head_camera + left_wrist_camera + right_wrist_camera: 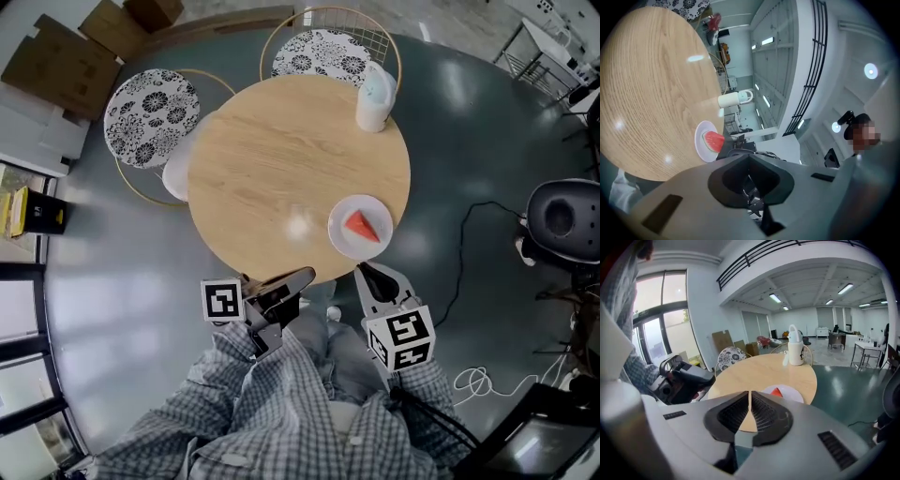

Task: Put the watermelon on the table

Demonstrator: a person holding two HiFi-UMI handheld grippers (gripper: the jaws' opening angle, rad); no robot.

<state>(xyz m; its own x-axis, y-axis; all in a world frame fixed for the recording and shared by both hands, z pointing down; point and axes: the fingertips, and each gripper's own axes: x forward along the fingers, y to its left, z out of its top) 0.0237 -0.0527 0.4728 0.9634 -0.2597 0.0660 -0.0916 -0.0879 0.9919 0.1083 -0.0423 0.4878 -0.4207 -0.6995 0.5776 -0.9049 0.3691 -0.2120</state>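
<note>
The left claw [302, 276] was shut and empty at the near edge of the table [272, 159]. The right claw [368, 273], beside it, was closed to a slit, also empty. Just ahead of the right claw the watermelon [361, 226] lay on a white plate [339, 239]. Lifting it would likely need wide-open jaws, then a soft pinch. It was a red wedge, probably soft and slippery.

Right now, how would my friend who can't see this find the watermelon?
Find the round wooden table on the grey floor. Near its edge closest to the person sits a white plate, with the watermelon on it. It's the only red thing there; the jug on the far side is white.
</note>
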